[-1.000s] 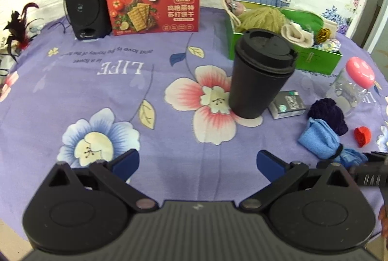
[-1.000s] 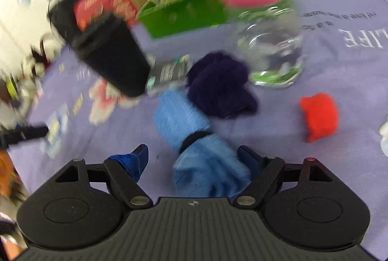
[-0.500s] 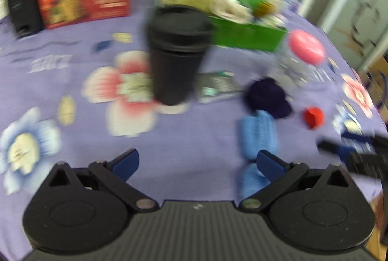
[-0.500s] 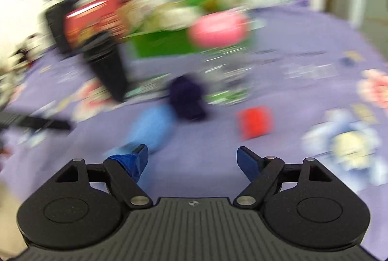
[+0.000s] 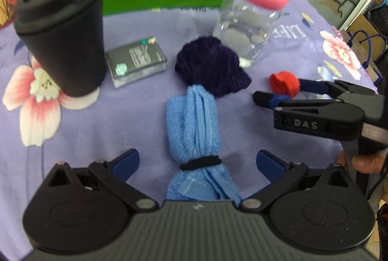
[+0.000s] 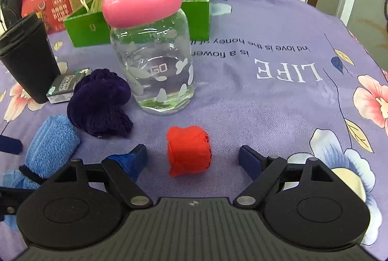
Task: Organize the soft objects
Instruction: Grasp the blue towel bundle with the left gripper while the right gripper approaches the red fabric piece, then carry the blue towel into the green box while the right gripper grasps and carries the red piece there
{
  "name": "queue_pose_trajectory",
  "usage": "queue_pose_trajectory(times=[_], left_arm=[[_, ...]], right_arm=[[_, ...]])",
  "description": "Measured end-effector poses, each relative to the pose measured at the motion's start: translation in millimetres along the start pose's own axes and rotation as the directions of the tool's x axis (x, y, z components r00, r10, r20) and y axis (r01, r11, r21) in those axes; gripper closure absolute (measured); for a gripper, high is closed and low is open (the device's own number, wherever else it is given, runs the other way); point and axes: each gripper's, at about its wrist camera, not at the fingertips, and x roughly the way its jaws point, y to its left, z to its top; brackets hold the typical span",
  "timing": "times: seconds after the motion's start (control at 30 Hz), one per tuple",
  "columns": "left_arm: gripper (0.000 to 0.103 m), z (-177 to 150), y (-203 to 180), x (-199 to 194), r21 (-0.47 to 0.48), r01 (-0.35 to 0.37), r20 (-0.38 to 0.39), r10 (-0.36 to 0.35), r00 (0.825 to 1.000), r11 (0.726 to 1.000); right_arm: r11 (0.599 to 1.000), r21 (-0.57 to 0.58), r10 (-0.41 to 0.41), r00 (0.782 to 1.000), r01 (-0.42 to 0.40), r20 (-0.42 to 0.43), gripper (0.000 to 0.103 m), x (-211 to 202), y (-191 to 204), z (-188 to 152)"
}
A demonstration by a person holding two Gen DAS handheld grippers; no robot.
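On the purple floral cloth, both grippers straddle soft items.
Left gripper wide around blue towel roll; right gripper, jaws opening, flanks red bundle, untouched; purple yarn at ten o'clock.

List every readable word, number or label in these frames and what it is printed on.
"LIFE": purple tablecloth.
"is a flower", "nd love is the honey": same cloth, upside down.
"DAS": right tongs.
"50": glass jar.
Red box and small grey packet: print too blurred to read.
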Motion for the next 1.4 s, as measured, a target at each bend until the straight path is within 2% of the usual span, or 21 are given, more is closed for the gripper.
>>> queue_pose_trajectory(times=[0.07, 0.17, 0.2, 0.23, 0.27, 0.3, 0.33, 0.37, 0.4, 0.5, 0.67, 0.73, 0.8, 0.93, 1.0, 1.13, 1.27, 1.33, 1.37, 1.4], left_arm=[[0.001, -2.0, -0.7, 4.2, 0.017, -0.02, -0.001, 0.02, 1.0, 1.0], [0.013, -1.3, -1.5, 4.0, 0.028, -0.043, 0.022, 0.042, 0.999, 0.999], [0.033, -1.7, -1.9, 3.2, 0.033, -0.053, 0.031, 0.052, 0.998, 0.998], [0.047, -2.2, -3.0, 1.8, 0.05, -0.066, 0.036, 0.064, 0.997, 0.997], [0.058, -2.6, -3.3, -1.2, 0.059, -0.079, 0.045, 0.077, 0.996, 0.995], [0.076, -2.8, -2.3, -5.2, 0.063, -0.074, 0.046, 0.071, 0.996, 0.995], [0.075, -2.8, -0.4, -9.6, 0.056, -0.06, 0.043, 0.057, 0.997, 0.997], [0.075, -3.0, 1.6, -14.2, 0.038, -0.048, 0.048, 0.046, 0.998, 0.998], [0.075, -3.6, 3.0, -18.5, 0.028, -0.047, 0.059, 0.045, 0.997, 0.999], [0.075, -5.8, 5.0, -37.5, 0.026, -0.055, 0.109, 0.052, 0.993, 0.998], [0.075, 7.2, 15.1, -73.2, -0.001, -0.007, 0.155, 0.007, 0.988, 1.0], [0.075, 24.3, 23.1, -91.1, -0.011, 0.031, 0.184, -0.029, 0.982, 0.999], [0.075, 50.9, 32.2, -107.9, -0.007, 0.04, 0.223, -0.037, 0.974, 0.999], [0.075, 127.3, 48.8, -126.9, 0.004, -0.014, 0.308, 0.012, 0.951, 1.0], [0.075, 169.8, 56.3, -127.5, 0.005, -0.047, 0.339, 0.043, 0.94, 0.999], [0.075, 243.2, 68.1, -106.8, -0.014, -0.099, 0.337, 0.098, 0.936, 0.995], [0.075, 287.5, 79.4, -69.5, -0.036, -0.149, 0.288, 0.153, 0.945, 0.988], [0.074, 300.9, 90.5, -49.9, -0.044, -0.158, 0.253, 0.164, 0.953, 0.986], [0.068, 306.4, 93.8, -39.5, -0.049, -0.166, 0.233, 0.173, 0.957, 0.985], [0.047, 310.4, 96.0, -30.8, -0.054, -0.176, 0.21, 0.183, 0.96, 0.983]], right_arm=[[1.0, -0.01, -0.007, 1.0, 0.007, 0.026, 0.031, -0.7, 2.0, -3.5], [1.0, -0.009, -0.001, 0.999, 0.001, 0.037, 0.029, -0.2, 0.8, -3.4], [1.0, -0.016, -0.002, 0.999, 0.003, 0.042, 0.03, 0.9, 2.3, -2.4], [1.0, -0.03, -0.001, 0.999, 0.002, 0.053, 0.032, 0.4, 3.5, -2.7], [0.999, -0.05, 0.012, 0.998, -0.008, 0.068, 0.038, -0.4, 5.3, -4.9], [0.998, -0.064, 0.029, 0.996, -0.024, 0.081, 0.049, -1.8, 6.2, -7.7], [0.997, -0.06, 0.048, 0.995, -0.043, 0.091, 0.06, -5.8, 5.5, -9.8], [0.997, -0.048, 0.059, 0.994, -0.055, 0.095, 0.087, -9.8, 4.2, -9.8], [0.997, -0.033, 0.071, 0.993, -0.068, 0.092, 0.092, -13.7, 2.5, -9.6], [0.996, -0.018, 0.091, 0.989, -0.09, 0.112, 0.092, -32.1, 1.4, -13.5], [0.996, -0.027, 0.092, 0.973, -0.088, 0.21, 0.092, -77.2, -2.7, 1.0], [0.997, -0.031, 0.08, 0.961, -0.074, 0.264, 0.092, -93.0, -11.5, 21.5], [0.997, -0.055, 0.069, 0.948, -0.055, 0.312, 0.091, -99.7, -20.3, 51.7], [0.991, -0.133, 0.079, 0.929, -0.032, 0.361, 0.091, -82.8, -24.7, 128.7], [0.984, -0.167, 0.121, 0.932, -0.067, 0.343, 0.091, -61.1, -19.4, 166.8], [0.969, -0.228, 0.161, 0.939, -0.092, 0.305, 0.091, -14.0, 1.8, 233.0], [0.96, -0.258, 0.168, 0.958, -0.105, 0.233, 0.091, 36.7, 12.9, 281.5], [0.96, -0.251, 0.167, 0.973, -0.123, 0.162, 0.09, 65.3, 12.7, 294.3], [0.96, -0.24, 0.175, 0.978, -0.144, 0.11, 0.087, 79.6, 12.0, 298.7], [0.961, -0.218, 0.185, 0.981, -0.168, 0.064, 0.086, 92.1, 10.1, 300.5]])
